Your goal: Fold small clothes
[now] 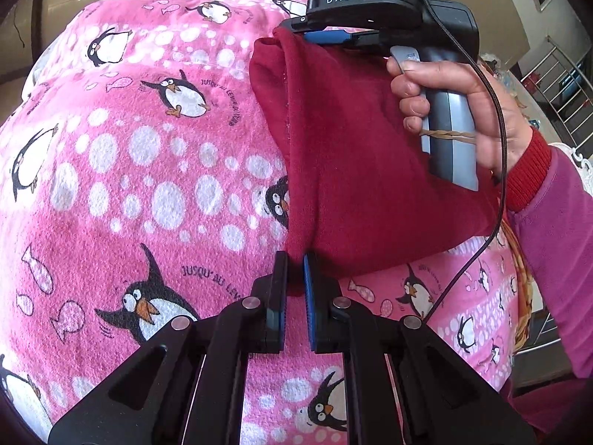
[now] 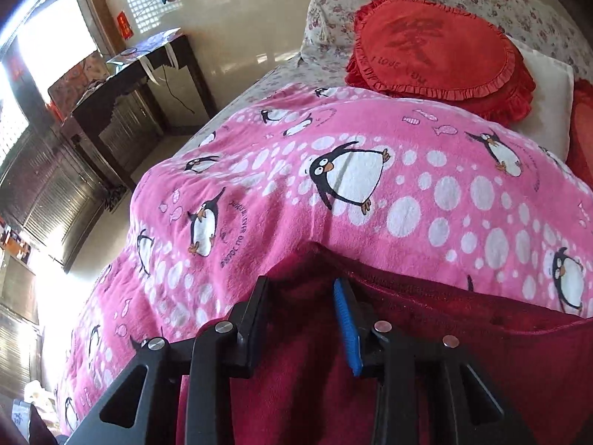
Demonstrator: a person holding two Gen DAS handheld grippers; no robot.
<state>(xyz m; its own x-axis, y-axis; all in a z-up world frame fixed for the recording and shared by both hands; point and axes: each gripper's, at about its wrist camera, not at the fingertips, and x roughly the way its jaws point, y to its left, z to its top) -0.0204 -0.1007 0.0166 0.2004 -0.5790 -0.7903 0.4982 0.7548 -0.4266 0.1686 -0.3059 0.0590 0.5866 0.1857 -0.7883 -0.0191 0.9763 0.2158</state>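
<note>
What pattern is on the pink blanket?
Penguins, fish and white bubbles on the pink blanket; clearest in the right wrist view.

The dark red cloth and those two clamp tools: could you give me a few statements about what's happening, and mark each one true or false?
1. Both grippers hold the same dark red garment. True: the left gripper pinches its lower edge, the right gripper its top corner.
2. The garment lies flat on the blanket. False: it is held up above the pink penguin blanket.
3. The blanket is printed with cats. False: it shows penguins, fish and white dots.
4. A round red frilled cushion sits beyond the blanket. True.
5. The right hand is gloved. False: it is bare, with a red cuff at the wrist.
</note>
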